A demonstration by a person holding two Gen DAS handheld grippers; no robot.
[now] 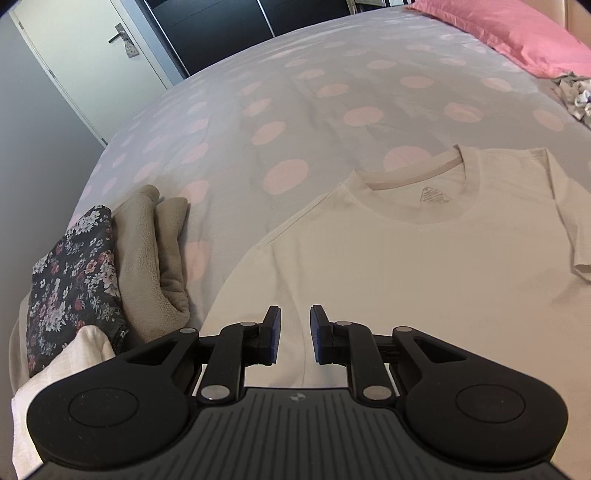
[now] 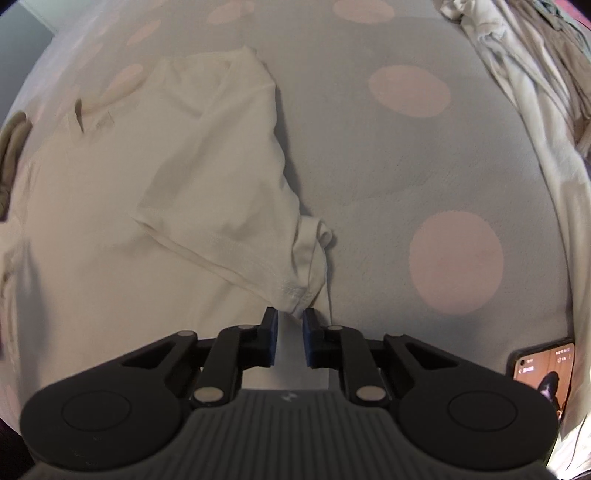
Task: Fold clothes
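Observation:
A white T-shirt (image 1: 406, 277) lies flat on the dotted bed cover (image 1: 295, 92), collar (image 1: 417, 177) towards the far side. My left gripper (image 1: 295, 321) hovers over the shirt's left flank, jaws a little apart, with nothing between them. In the right wrist view the shirt's sleeve (image 2: 221, 177) is turned in over the shirt's body (image 2: 92, 258). Its folds run down to a hem corner that sits between the fingertips of my right gripper (image 2: 290, 321), which is shut on it.
Folded clothes are stacked at the bed's left edge: a floral piece (image 1: 74, 280), a beige fleece (image 1: 147, 251), a white cloth (image 1: 66, 369). A pink pillow (image 1: 517, 33) lies far right. Unfolded garments (image 2: 535, 110) and a lit phone (image 2: 543, 369) lie to the right.

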